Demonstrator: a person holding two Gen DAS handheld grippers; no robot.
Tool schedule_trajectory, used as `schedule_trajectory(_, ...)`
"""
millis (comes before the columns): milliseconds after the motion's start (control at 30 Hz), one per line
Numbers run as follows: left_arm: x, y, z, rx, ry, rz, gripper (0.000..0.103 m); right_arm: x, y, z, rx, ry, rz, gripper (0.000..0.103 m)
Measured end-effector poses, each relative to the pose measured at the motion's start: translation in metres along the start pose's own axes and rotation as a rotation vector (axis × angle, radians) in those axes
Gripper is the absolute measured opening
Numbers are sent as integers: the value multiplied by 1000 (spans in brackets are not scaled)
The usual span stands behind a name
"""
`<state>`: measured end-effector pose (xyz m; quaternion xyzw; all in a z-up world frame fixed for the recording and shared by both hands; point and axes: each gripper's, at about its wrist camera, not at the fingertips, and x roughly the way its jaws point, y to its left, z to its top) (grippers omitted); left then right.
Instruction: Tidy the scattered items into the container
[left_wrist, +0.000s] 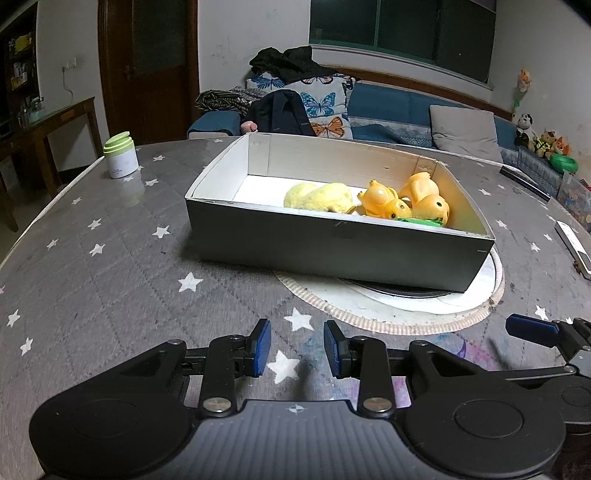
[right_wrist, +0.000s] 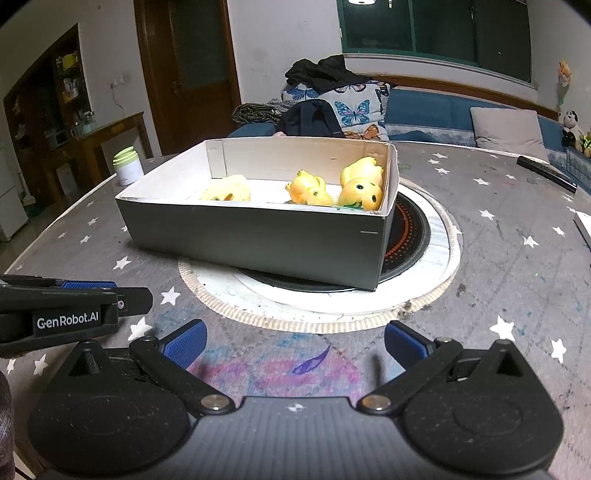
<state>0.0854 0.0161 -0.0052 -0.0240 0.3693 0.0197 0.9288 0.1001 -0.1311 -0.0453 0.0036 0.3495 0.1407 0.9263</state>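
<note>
I have both grippers low over the star-print tablecloth (left_wrist: 110, 266), short of the box (left_wrist: 332, 247). My left gripper (left_wrist: 297, 352) has its jaws nearly together, nothing between them; my right gripper (right_wrist: 295, 341) is spread wide and empty. The box holds the toys — 1 yellow plush (left_wrist: 317, 197) and 3 orange ducks (left_wrist: 406, 201).

A: What colours are showing?
B: The box (left_wrist: 332, 243) is showing grey outside, white inside, holding orange-yellow toys (left_wrist: 402, 201). The tabletop (left_wrist: 110, 266) is wearing grey with white stars.
A: The tools?
B: Black, showing blue pads (right_wrist: 184, 345).
</note>
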Motion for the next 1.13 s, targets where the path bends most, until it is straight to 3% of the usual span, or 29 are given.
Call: schedule_trajectory(1133, 13, -6, 15, 18, -10, -5, 34, 13, -4, 12, 6, 18, 9, 103)
